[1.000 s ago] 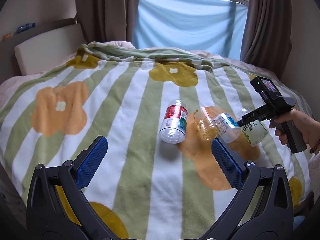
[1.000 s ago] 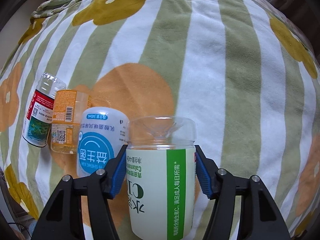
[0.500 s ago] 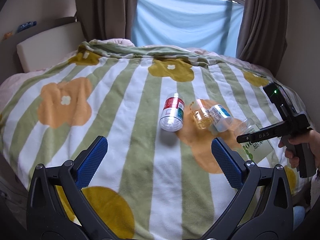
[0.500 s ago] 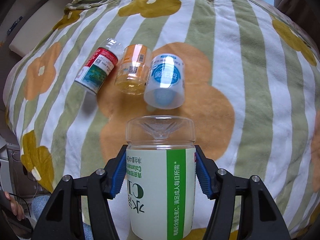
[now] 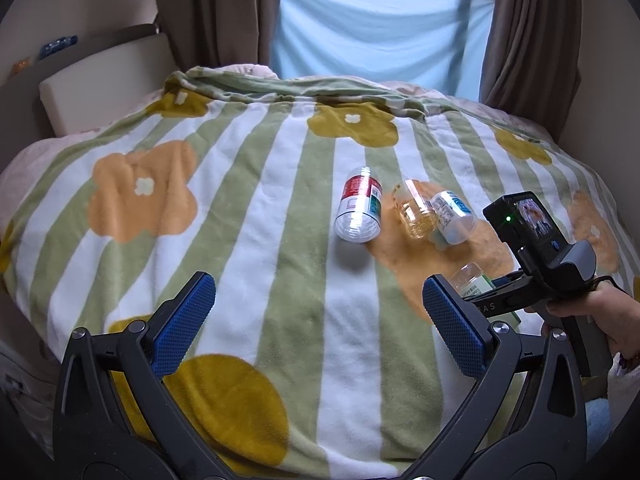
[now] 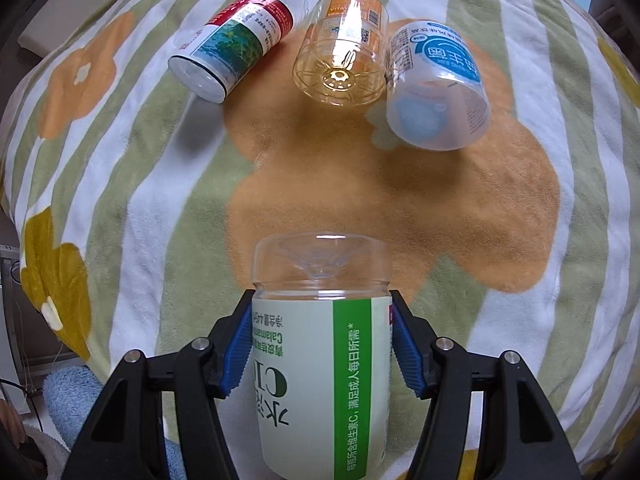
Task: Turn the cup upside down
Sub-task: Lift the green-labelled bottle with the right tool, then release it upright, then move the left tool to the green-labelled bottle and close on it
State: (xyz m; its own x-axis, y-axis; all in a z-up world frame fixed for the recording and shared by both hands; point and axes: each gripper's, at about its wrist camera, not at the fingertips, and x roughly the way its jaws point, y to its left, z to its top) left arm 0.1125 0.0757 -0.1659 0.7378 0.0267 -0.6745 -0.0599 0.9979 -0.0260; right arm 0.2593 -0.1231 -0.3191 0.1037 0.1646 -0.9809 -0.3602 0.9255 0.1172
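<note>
My right gripper [image 6: 322, 346] is shut on a clear cup with a green and white label [image 6: 320, 364], its closed base pointing forward, held above the blanket. In the left wrist view the cup [image 5: 470, 280] and the right gripper [image 5: 494, 300] show at the right, partly hidden behind my left finger. My left gripper [image 5: 316, 320] is open and empty, hovering over the near part of the bed. Three more cups lie on their sides on the blanket: a red-labelled one [image 6: 236, 44] [image 5: 358, 210], an amber one [image 6: 342, 58] [image 5: 414, 210] and a blue-labelled one [image 6: 436, 84] [image 5: 454, 218].
The bed is covered by a green and white striped blanket with flower shapes [image 5: 248, 208]. A cream headboard [image 5: 100, 76] stands at the left, curtains and a blue cloth [image 5: 376, 36] at the back. The bed's near edge [image 6: 52, 344] drops to the floor.
My right gripper has drawn the green-labelled cup back toward the near edge of the bed, away from the three lying cups. The left gripper has stayed open and pulled back slightly.
</note>
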